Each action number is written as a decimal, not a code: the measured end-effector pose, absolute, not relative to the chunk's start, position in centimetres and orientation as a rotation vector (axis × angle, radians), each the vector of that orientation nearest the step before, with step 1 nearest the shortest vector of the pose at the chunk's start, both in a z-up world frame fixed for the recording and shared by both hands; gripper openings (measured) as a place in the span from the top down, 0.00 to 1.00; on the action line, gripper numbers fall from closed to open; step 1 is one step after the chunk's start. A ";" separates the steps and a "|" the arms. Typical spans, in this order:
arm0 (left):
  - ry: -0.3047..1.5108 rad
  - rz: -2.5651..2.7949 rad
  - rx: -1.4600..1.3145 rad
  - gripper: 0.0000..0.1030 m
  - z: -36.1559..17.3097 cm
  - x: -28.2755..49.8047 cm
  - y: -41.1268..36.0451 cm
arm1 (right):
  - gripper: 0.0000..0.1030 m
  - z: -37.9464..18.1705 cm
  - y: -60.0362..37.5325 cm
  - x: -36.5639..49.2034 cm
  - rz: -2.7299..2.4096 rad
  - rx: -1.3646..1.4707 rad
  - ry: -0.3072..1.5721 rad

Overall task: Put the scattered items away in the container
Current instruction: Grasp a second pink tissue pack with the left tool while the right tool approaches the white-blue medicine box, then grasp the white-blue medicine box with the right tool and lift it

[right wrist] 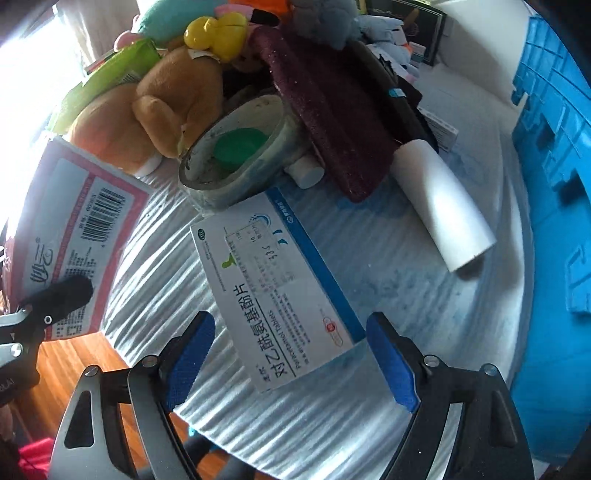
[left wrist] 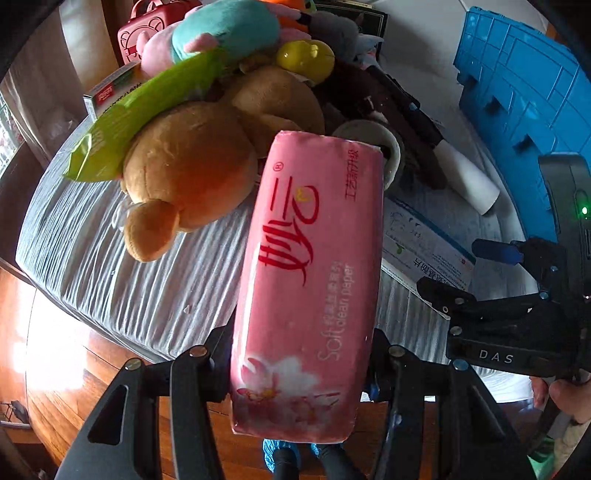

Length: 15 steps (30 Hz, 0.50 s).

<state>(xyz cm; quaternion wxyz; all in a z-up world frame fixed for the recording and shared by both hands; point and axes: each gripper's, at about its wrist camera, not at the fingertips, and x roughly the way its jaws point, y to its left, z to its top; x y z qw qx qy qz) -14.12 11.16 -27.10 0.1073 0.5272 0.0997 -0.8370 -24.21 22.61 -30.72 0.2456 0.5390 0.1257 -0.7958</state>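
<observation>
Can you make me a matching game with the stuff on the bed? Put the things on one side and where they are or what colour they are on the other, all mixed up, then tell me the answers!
Things:
1. pink tissue pack
2. medicine box
3. white roll
4. duck toy

Descriptions:
A. yellow, on top of the toy pile
B. lying flat between the open fingers of the right gripper
C. clamped in the left gripper
D. lying on the bedcover nearest the blue crate

Pairs: 1-C, 2-B, 3-D, 4-A
</observation>
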 end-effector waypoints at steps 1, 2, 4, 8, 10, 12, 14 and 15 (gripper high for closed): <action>0.284 -2.460 1.560 0.51 -27.5 -14.5 11.3 | 0.17 -31.0 22.3 -24.4 -2.158 1.467 0.361; 0.268 -2.460 1.553 0.51 -27.6 -14.7 11.4 | 0.16 -31.2 22.0 -24.6 -2.149 1.461 0.379; 0.250 -2.459 1.549 0.51 -27.7 -15.1 11.6 | 0.16 -31.8 21.6 -25.1 -2.127 1.465 0.398; 0.259 -2.455 1.550 0.51 -27.9 -15.7 11.5 | 0.20 -32.2 21.3 -25.4 -2.114 1.486 0.413; 0.263 -2.460 1.552 0.51 -27.7 -15.7 11.7 | 0.22 -31.9 21.8 -25.2 -2.118 1.503 0.387; 0.261 -2.466 1.555 0.51 -27.6 -15.7 11.8 | 0.22 -31.6 22.6 -24.9 -2.115 1.527 0.342; 0.260 -2.471 1.562 0.51 -27.6 -15.6 12.0 | 0.20 -31.9 23.3 -24.7 -2.071 1.570 0.291; 0.256 -2.474 1.566 0.51 -27.6 -15.5 12.1 | 0.20 -32.1 23.4 -24.6 -2.068 1.577 0.295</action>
